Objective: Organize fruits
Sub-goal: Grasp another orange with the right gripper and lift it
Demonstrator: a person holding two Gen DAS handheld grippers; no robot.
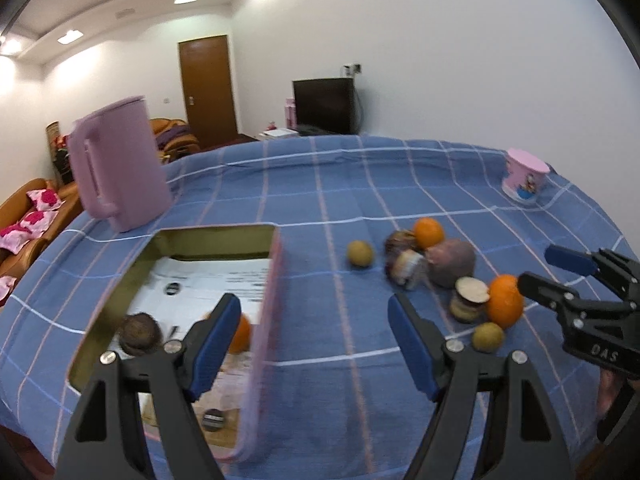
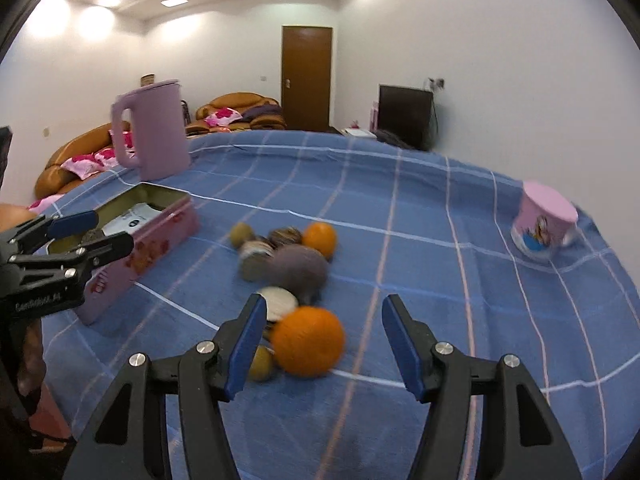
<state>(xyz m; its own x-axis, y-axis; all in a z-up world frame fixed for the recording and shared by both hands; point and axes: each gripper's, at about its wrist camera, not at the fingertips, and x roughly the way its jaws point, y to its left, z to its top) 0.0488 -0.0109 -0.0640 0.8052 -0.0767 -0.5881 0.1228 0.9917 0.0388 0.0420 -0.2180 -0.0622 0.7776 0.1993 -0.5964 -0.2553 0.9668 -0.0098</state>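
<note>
My right tool (image 2: 320, 344) hangs spread over the near orange (image 2: 309, 342), ready to pinch it; my left tool (image 1: 314, 344), spread and empty, waits beside the tin (image 1: 264, 300) on the tabletop (image 1: 400, 184).

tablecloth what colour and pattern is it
The tablecloth is blue with a grid of thin white and pale pink lines, clearest in the right wrist view.

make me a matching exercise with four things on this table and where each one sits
Things:
1. jug
2. mug
3. tin
4. nearest orange

Places:
A. in front of the right gripper
B. far right, upside down
C. behind the tin
D. left of the fruit pile, open

Pairs: 1-C, 2-B, 3-D, 4-A
</note>
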